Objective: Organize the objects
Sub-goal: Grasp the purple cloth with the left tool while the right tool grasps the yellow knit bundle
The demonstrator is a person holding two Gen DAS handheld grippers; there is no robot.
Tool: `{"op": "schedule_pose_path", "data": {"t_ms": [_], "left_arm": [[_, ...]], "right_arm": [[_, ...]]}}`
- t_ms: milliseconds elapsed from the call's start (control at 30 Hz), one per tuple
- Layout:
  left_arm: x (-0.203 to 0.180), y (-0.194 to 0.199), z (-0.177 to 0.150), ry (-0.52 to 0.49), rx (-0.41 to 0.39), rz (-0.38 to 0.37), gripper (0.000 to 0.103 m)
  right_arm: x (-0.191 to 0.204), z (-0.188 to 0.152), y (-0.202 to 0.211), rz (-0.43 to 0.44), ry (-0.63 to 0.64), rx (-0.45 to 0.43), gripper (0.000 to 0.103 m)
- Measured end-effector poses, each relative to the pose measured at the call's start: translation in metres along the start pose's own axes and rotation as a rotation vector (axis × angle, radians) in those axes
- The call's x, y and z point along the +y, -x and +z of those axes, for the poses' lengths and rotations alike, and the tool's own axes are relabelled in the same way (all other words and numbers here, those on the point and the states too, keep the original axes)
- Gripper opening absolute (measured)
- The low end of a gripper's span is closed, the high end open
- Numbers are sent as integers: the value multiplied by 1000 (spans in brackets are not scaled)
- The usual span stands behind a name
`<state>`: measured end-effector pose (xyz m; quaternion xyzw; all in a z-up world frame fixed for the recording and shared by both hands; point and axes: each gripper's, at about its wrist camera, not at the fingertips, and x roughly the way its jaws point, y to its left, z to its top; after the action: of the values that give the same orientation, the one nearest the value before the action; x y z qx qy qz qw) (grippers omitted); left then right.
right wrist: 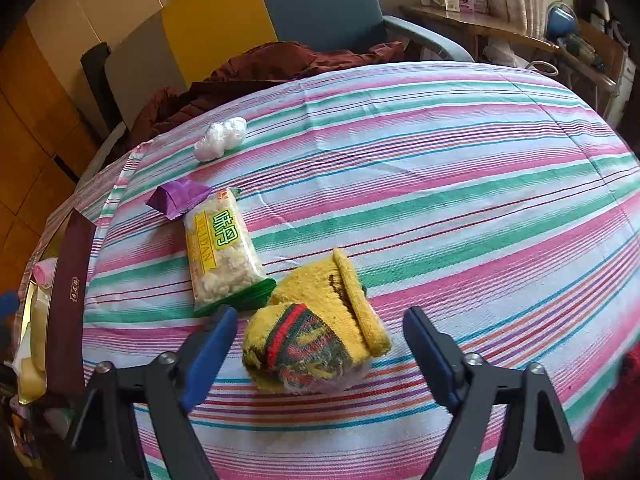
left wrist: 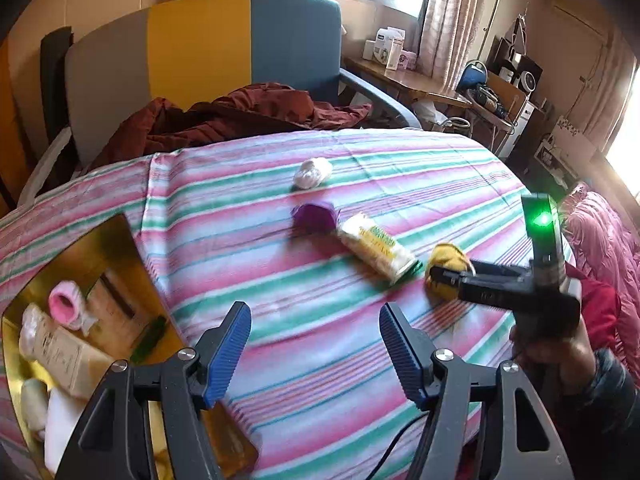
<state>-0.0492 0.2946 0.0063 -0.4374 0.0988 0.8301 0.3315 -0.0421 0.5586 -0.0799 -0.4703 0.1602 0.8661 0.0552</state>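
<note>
On the striped bedsheet (right wrist: 440, 168) lie a yellow knitted sock bundle (right wrist: 320, 328), a yellow-green snack packet (right wrist: 222, 252), a purple wrapper (right wrist: 178, 196) and a white plastic wad (right wrist: 220, 138). My right gripper (right wrist: 320, 354) is open, its jaws on either side of the sock bundle, not closed on it. In the left wrist view the right gripper (left wrist: 440, 276) sits at the sock bundle (left wrist: 448, 258), beside the packet (left wrist: 376, 246), purple wrapper (left wrist: 314, 216) and white wad (left wrist: 312, 172). My left gripper (left wrist: 316, 344) is open and empty above the sheet (left wrist: 320, 360).
A gold-lined box (left wrist: 100, 248) at the bed's left edge holds a pink sock roll (left wrist: 66, 304), a beige packet (left wrist: 64, 352) and other items; its dark rim shows in the right wrist view (right wrist: 72, 288). A maroon garment (left wrist: 224, 116) lies against the headboard (left wrist: 200, 48).
</note>
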Motion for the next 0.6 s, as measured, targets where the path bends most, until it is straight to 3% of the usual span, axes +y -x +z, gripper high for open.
{"op": "schedule_pose_path", "data": {"t_ms": [267,500,600], "left_arm": [[1,-27,27,6,27,1,68],[2,-60,54,17,62,3,68],[2,-81,69,17,78,5,74]], "right_arm": [[4,-2,-7,-5,14,11,65],[4,-3,-4,-11,15,1,60],[4,-3,-4,-9,15,4,60]]}}
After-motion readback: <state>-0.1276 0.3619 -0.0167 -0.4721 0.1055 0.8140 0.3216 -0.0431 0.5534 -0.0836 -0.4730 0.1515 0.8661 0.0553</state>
